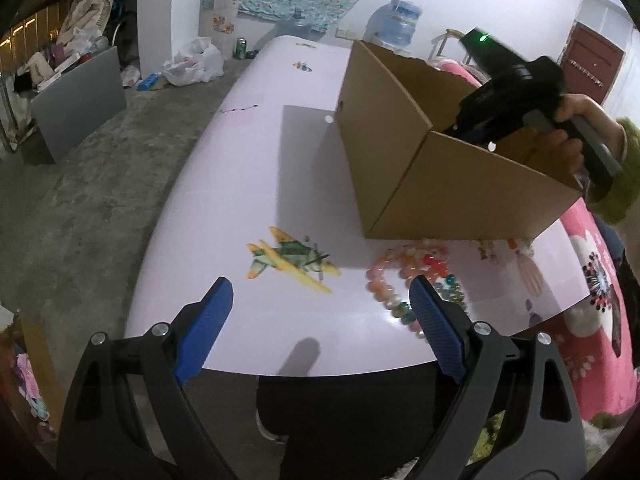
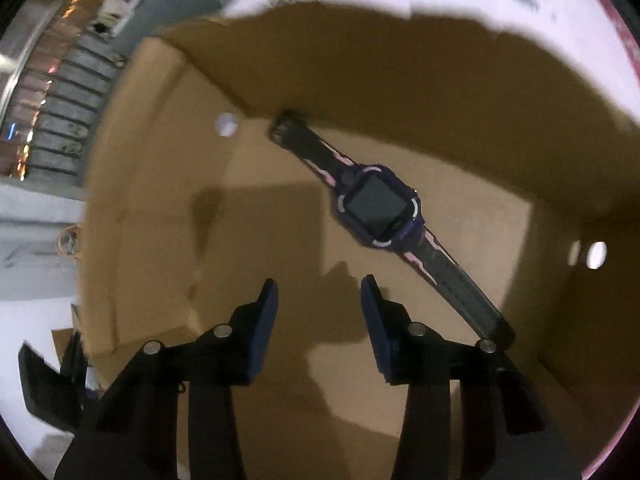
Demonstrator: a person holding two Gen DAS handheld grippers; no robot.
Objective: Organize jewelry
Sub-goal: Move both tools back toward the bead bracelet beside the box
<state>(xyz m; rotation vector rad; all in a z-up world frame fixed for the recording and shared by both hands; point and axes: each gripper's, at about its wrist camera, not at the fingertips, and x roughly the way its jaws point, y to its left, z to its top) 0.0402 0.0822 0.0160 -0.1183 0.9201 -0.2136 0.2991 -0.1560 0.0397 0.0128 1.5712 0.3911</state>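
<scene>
An open cardboard box [image 1: 404, 148] stands on the pale pink table [image 1: 256, 184]. Bead bracelets [image 1: 404, 280] in pink, orange and green lie in front of the box, by my left gripper's right finger. My left gripper [image 1: 320, 292] is open and empty above the table's near edge. In the right wrist view my right gripper [image 2: 318, 292] is open and empty inside the box [image 2: 400, 84], just above its floor. A dark purple smartwatch [image 2: 380, 208] lies flat on the box floor, just beyond the right fingertip. The right gripper's body shows in the left wrist view, reaching into the box.
A tasselled ornament [image 1: 528, 268] lies right of the bracelets. An aeroplane picture [image 1: 292, 260] is printed on the table. A pink seat [image 1: 596, 320] stands at the right. The concrete floor [image 1: 92, 208] lies to the left, with clutter and a plastic bag [image 1: 196, 62] at the back.
</scene>
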